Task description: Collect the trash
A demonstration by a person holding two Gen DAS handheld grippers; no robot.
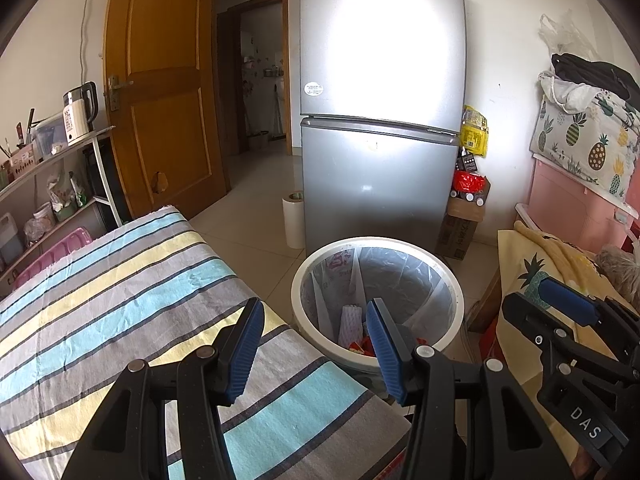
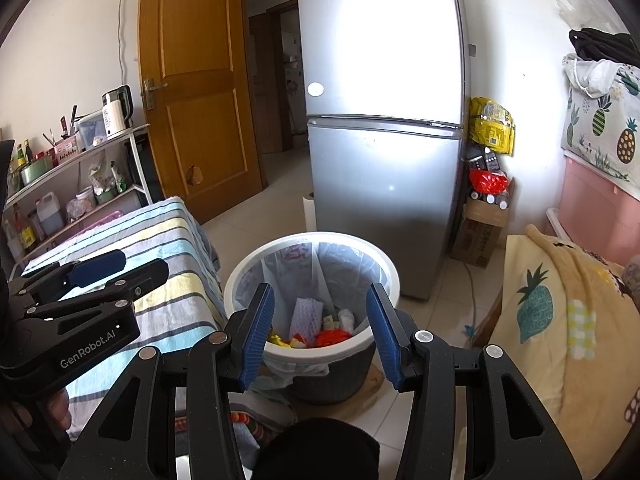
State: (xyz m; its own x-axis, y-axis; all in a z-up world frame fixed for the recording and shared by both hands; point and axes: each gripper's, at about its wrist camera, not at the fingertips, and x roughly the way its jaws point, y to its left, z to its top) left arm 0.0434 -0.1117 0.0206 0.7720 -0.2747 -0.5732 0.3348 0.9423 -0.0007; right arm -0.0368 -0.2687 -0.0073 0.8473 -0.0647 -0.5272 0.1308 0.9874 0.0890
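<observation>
Basically both tools are empty: the left gripper [image 1: 316,344] sits low centre in its own view with its blue pads spread wide and nothing between them, hanging over the near corner of the striped tablecloth [image 1: 120,288] and the rim of the trash bin [image 1: 308,268]. The right gripper [image 2: 320,328] is also released, pads wide apart, framing the bin [image 2: 248,276] in the lower middle of the right wrist view, no item held. The bin stands on the tiled floor, centre of both frames, just in front of the silver fridge [image 1: 380,120], lined with a clear bag. The trash [image 2: 320,328] lies at the bin's bottom: a white foam net sleeve [image 2: 305,314], red wrapper bits, something yellow, a small white crumpled piece. In the right wrist view the left tool also shows at the left edge, over the cloth. A wooden door [image 1: 160,80] fills the upper left, with a shelf rack holding a kettle [image 1: 80,114] at the far left. A pineapple blanket [image 2: 552,320] lies at lower right, a cardboard box [image 1: 460,232] beside the fridge at right.
</observation>
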